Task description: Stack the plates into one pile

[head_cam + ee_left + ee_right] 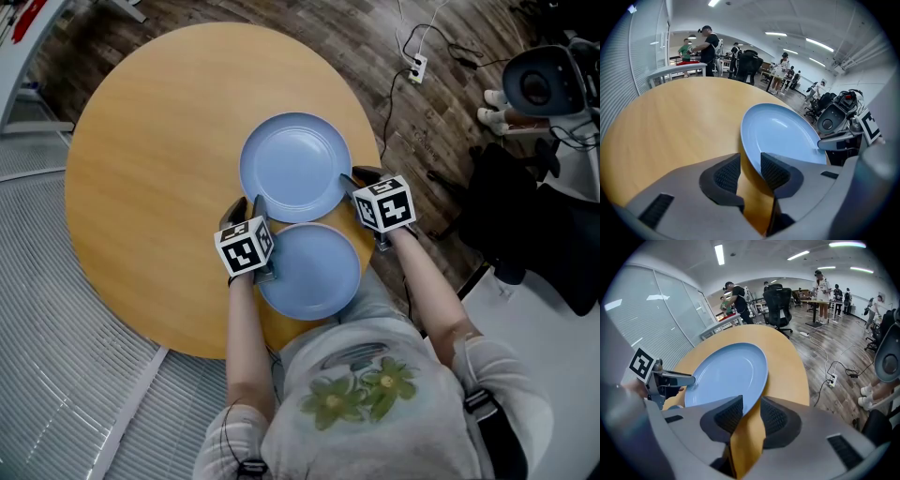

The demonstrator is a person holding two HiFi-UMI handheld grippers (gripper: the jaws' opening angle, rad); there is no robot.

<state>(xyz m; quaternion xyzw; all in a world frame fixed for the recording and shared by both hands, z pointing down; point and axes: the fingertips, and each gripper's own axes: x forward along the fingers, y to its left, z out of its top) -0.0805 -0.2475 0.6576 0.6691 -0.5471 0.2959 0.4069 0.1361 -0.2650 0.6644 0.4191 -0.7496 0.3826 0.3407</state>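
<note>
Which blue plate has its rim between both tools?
The far round blue plate, toward the middle of the round wooden table; the near plate lies at its edge.

Head view steeply down on table (131,187); gripper views low, close, facing across one shared plate (783,136)

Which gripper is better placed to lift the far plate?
Neither clearly. The left gripper and right gripper each straddle the rim of the far plate with open jaws, on opposite sides; a two-handed lift looks likely.

Near plate (314,274) rim hidden under left gripper (249,210).
</note>
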